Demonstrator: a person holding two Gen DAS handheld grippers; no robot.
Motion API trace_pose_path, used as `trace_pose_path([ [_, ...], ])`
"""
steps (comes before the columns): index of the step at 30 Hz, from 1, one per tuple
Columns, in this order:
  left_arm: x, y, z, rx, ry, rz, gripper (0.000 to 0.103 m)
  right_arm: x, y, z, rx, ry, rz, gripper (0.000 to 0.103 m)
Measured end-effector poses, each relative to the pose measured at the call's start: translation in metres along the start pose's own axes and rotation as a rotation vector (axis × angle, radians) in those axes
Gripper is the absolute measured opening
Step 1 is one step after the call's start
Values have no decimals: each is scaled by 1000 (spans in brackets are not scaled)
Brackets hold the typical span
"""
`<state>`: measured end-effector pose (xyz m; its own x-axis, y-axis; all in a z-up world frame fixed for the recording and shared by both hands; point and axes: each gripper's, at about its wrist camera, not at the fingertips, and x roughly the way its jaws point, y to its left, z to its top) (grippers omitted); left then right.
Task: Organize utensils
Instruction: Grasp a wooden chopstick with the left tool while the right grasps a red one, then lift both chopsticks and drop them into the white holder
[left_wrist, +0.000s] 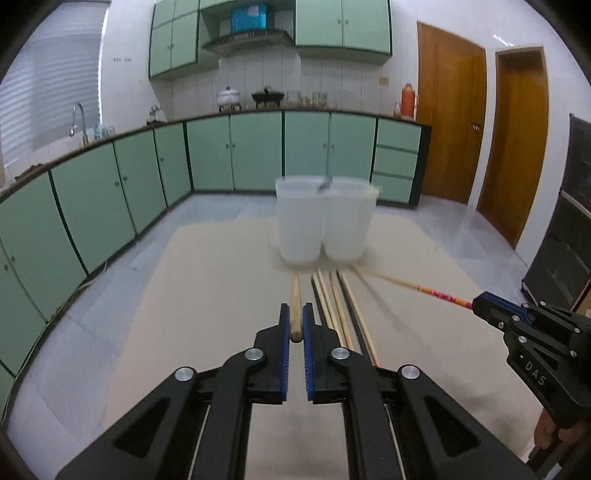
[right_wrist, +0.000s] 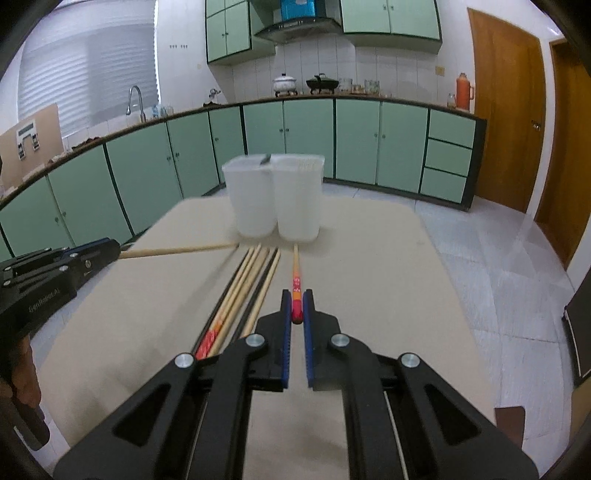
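1. Left wrist view: my left gripper is clamped on a plain wooden chopstick, its blunt end caught between the blue pads and its tip reaching ahead toward two translucent white containers straight in front of me on the beige table. Just right of my fingers, a row of loose chopsticks lies on the table. Farther right, my right gripper holds an orange-red patterned chopstick.

2. Right wrist view: my right gripper is pinched on the patterned chopstick, red end between the pads, tip aimed at the containers ahead. The loose chopsticks lie just left of my fingers. Far left, my left gripper grips the wooden chopstick, which points toward the containers' base.
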<state>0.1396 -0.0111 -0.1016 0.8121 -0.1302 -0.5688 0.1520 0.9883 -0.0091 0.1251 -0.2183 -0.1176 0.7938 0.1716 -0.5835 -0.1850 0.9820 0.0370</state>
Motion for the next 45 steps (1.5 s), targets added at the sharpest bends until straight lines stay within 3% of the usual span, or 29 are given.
trace_pose_path([
  [12,12,10,64,-16,-85,-33,7,-4,-25,89,47,-25,72,5],
  [20,15,18,85,-32,-80,-67,6,-7,-36,138,18,-69,99,5],
  [27,5,23,98,-36,-90,-108,6,-9,-40,160,-2,-74,142,5],
  [36,-25,18,132,-3,-210,-127,6,-24,-36,205,-28,-138,197,5],
  [45,-27,10,193,54,-351,-105,6,-28,-32,270,-83,-239,167,5],
])
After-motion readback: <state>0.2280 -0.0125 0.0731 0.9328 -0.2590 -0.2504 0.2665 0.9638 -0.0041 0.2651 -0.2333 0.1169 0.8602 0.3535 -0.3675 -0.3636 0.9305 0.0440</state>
